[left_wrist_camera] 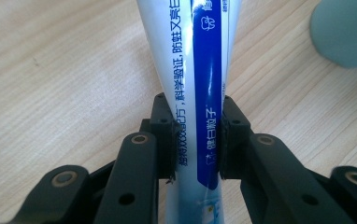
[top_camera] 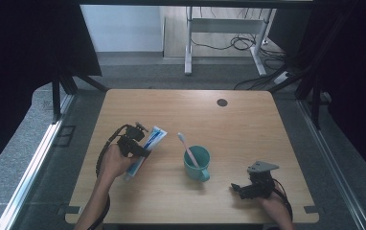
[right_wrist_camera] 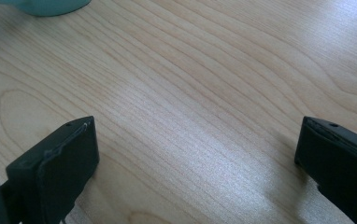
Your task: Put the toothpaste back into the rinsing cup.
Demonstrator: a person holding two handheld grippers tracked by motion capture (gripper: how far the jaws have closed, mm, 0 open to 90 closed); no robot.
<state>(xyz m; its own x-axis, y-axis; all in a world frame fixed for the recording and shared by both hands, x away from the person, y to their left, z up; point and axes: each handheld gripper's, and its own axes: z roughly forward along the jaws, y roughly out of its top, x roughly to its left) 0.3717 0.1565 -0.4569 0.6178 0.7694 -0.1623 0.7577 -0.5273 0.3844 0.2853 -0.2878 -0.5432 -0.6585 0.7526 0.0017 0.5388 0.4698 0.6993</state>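
My left gripper [left_wrist_camera: 196,140] pinches the white-and-blue toothpaste tube [left_wrist_camera: 200,84], centre frame, printed with Chinese text; in the high view, tube left of centre. Right gripper [right_wrist_camera: 195,158] spread over table [right_wrist_camera: 190,84].

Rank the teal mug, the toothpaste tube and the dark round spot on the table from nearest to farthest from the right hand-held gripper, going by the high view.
From the right hand-held gripper, at the table's near right:
1. Teal mug, just to its left, with a toothbrush in it.
2. Toothpaste tube, farther left, clamped in the left hand-held gripper.
3. Dark round spot, near the far edge.
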